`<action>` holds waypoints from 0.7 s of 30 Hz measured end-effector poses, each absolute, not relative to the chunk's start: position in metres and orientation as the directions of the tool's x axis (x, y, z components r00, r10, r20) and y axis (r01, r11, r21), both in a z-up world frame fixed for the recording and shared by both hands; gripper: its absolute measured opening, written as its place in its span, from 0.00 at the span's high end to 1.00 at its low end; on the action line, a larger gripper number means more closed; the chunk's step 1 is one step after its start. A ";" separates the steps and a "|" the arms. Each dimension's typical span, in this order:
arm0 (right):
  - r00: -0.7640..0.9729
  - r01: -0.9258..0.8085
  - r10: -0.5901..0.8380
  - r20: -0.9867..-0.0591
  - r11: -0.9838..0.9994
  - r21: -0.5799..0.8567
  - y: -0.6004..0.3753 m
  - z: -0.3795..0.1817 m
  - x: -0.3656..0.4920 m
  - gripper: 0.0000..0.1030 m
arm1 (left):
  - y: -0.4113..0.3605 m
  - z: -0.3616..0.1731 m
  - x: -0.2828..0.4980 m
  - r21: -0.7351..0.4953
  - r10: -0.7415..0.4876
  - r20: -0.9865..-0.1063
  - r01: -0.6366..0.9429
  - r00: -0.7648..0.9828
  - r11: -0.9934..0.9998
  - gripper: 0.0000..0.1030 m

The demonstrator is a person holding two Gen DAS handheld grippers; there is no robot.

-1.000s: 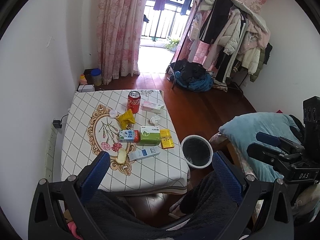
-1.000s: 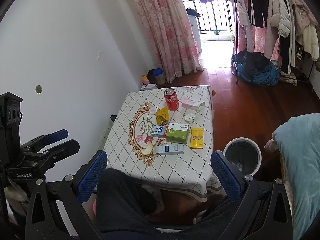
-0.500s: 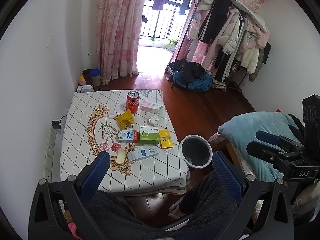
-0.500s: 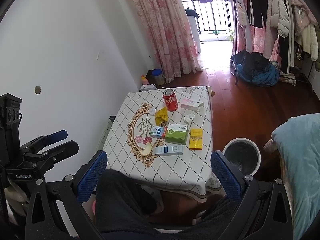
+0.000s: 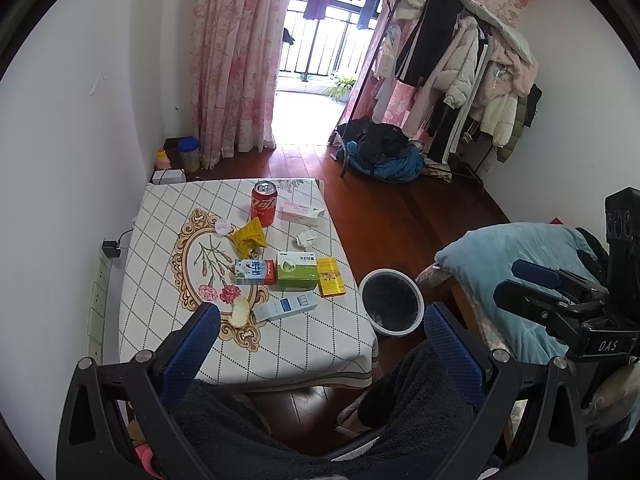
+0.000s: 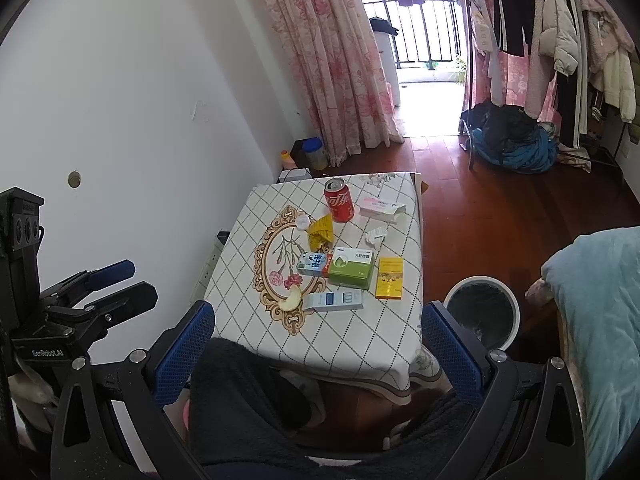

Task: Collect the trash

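Note:
Trash lies on a low table [image 5: 168, 216] with a checked cloth: a red cola can [image 5: 263, 202], a yellow wrapper [image 5: 250, 235], a green box [image 5: 296, 270], a yellow box [image 5: 330, 282], a blue-and-white carton [image 5: 254, 272], a white-blue box [image 5: 286, 306], a pink-white box [image 5: 301, 213], a fruit slice [image 5: 240, 311] and crumpled paper [image 5: 306, 238]. A white bin [image 5: 391, 303] with a black liner stands on the floor at the table's right. My left gripper [image 5: 320, 340] and right gripper [image 6: 318, 342] are open, empty, held high and short of the table.
A bed with a teal blanket [image 5: 508, 256] is at the right. A clothes rack [image 5: 460, 64] and a pile of clothes [image 5: 380, 156] stand at the back. Jars [image 5: 188, 154] sit in the far left corner by pink curtains [image 5: 236, 56]. My legs in dark trousers [image 5: 304, 420] are below.
Both views have shifted slightly; the table and bin sit a little lower and nearer. Both grippers stay open and empty.

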State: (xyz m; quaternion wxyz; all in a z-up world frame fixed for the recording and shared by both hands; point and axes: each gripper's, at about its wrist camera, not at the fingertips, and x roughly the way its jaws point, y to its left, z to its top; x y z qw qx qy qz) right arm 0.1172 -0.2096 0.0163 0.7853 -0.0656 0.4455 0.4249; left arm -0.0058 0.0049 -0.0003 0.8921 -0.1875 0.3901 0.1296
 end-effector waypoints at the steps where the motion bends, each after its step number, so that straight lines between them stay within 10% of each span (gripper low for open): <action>1: 0.240 -0.726 0.610 -0.755 0.629 0.278 -0.210 0.016 0.117 0.00 | 0.003 0.000 -0.006 -0.231 0.087 -0.744 -0.377 0.662 0.897 0.00; 21: 0.245 -0.726 0.605 -0.758 0.632 0.271 -0.208 0.019 0.121 0.00 | 0.001 -0.001 -0.006 -0.231 0.086 -0.745 -0.376 0.662 0.897 0.00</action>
